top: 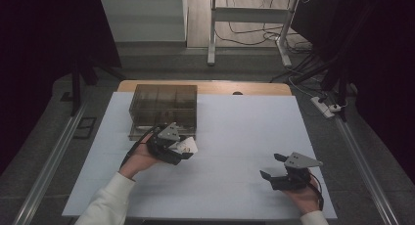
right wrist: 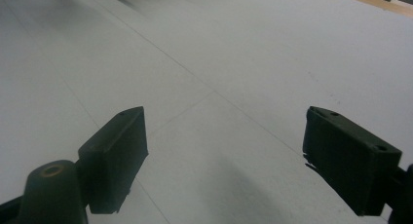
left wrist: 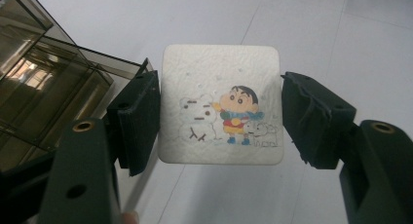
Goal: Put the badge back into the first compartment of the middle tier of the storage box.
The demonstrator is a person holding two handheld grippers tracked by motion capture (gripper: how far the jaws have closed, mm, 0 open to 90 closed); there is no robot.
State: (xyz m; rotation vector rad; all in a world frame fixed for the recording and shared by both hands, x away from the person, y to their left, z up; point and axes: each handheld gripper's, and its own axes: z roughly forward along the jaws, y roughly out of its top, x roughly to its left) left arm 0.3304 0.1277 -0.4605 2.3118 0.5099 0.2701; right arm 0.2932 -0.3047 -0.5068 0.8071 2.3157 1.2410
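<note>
A white square coaster (left wrist: 221, 104) with a cartoon child, a snowman and a small dog printed on it hangs between the two black jaws of my left gripper (left wrist: 221, 121), which is shut on its two side edges. From above, that left gripper (top: 180, 149) holds the white coaster (top: 187, 146) just off the front edge of a smoky transparent compartment box (top: 164, 110). My right gripper (top: 274, 167) rests low over the white table sheet (top: 235, 132) at the near right. Its jaws stand wide apart with nothing between them (right wrist: 224, 160).
The compartment box (left wrist: 34, 92) stands at the back left of the white sheet, its dividers visible through the dark plastic. A wooden table edge (top: 254, 88) runs behind it. Beyond are a metal frame's legs (top: 211, 39), floor cables and a power strip (top: 325, 107).
</note>
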